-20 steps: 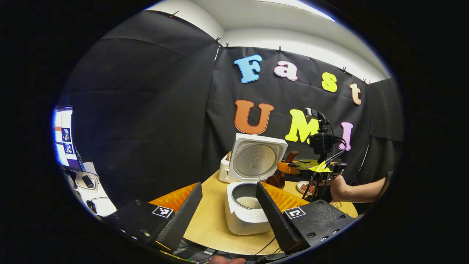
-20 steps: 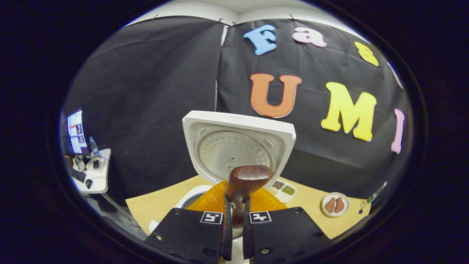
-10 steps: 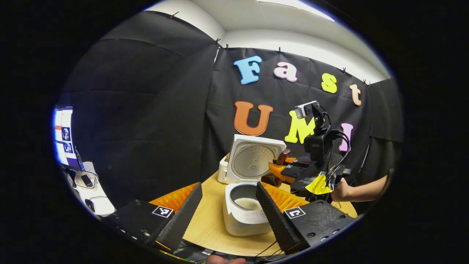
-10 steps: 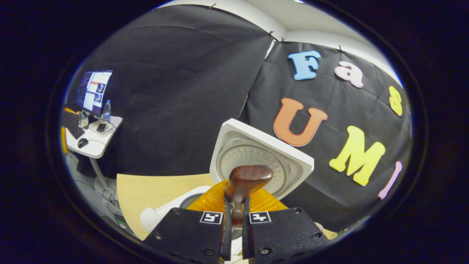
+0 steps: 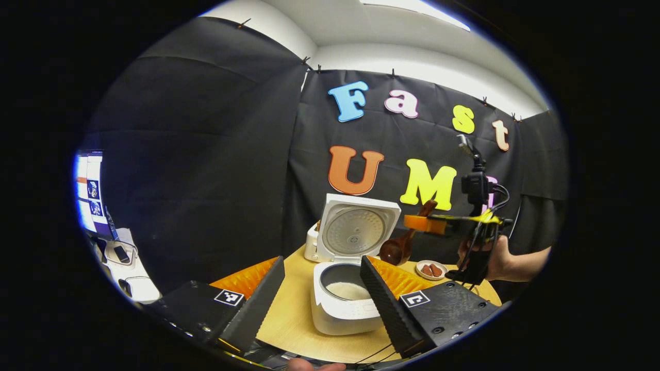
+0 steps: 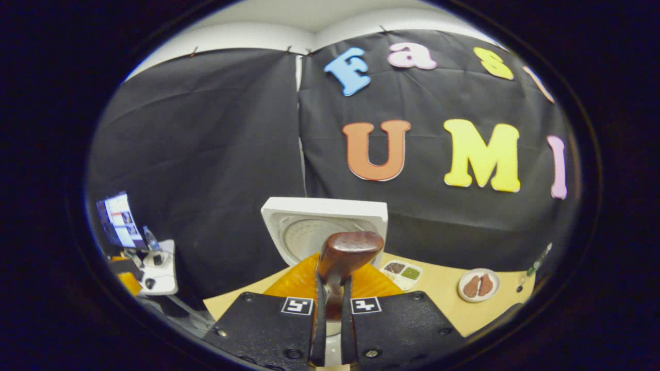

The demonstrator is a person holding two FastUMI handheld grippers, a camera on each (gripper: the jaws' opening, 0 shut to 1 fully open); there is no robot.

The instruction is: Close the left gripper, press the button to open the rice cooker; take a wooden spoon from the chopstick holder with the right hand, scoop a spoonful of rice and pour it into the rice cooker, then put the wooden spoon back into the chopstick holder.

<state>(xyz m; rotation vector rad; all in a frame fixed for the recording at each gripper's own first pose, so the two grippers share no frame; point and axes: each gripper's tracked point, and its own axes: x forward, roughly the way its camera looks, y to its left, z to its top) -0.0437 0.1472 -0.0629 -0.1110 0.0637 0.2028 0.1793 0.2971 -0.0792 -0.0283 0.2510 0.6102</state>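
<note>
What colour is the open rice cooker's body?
White rice cooker, clearest in the left gripper view.

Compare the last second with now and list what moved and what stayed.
In the left gripper view, the right gripper swung away from above the rice cooker toward the right and levelled out, carrying the wooden spoon with its bowl hanging low. Its fingers stayed clamped on the spoon's handle. The left gripper stayed open, and the cooker's lid stayed up with rice inside.
</note>
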